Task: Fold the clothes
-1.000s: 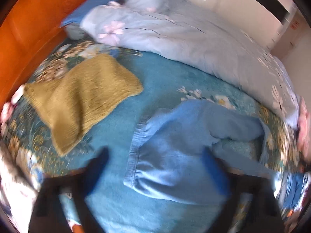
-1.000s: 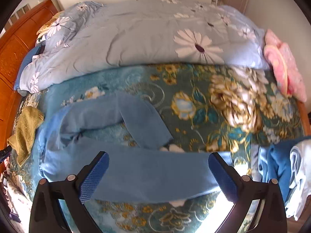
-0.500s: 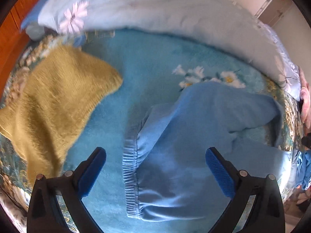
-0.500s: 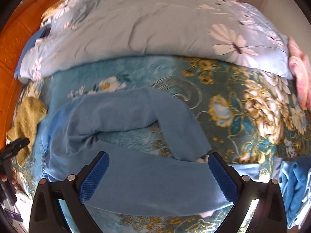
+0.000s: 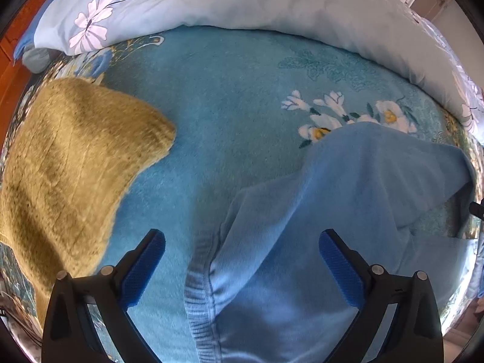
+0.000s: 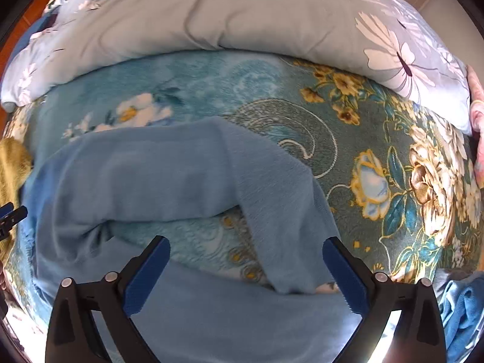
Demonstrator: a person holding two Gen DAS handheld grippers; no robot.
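Observation:
Light blue trousers (image 5: 317,242) lie on the floral bed blanket (image 5: 227,106), elastic waistband (image 5: 199,296) toward me in the left wrist view. My left gripper (image 5: 242,269) is open just above the waistband, holding nothing. In the right wrist view the trousers (image 6: 181,175) spread sideways, one leg bent back and ending at a cuff (image 6: 299,281), the other leg running along the near edge. My right gripper (image 6: 246,275) hangs open over the legs near that cuff, empty. An olive knitted sweater (image 5: 66,169) lies to the left.
A pale blue floral duvet (image 6: 242,15) is bunched along the far side of the bed. An orange wooden headboard (image 5: 6,69) stands at the left. Blue clothes (image 6: 459,308) are piled at the right edge, with something pink (image 6: 478,127) beyond.
Both grippers have come lower and closer to the trousers, which now fill more of each view. The left one has drawn in over the waistband. Both stayed open.

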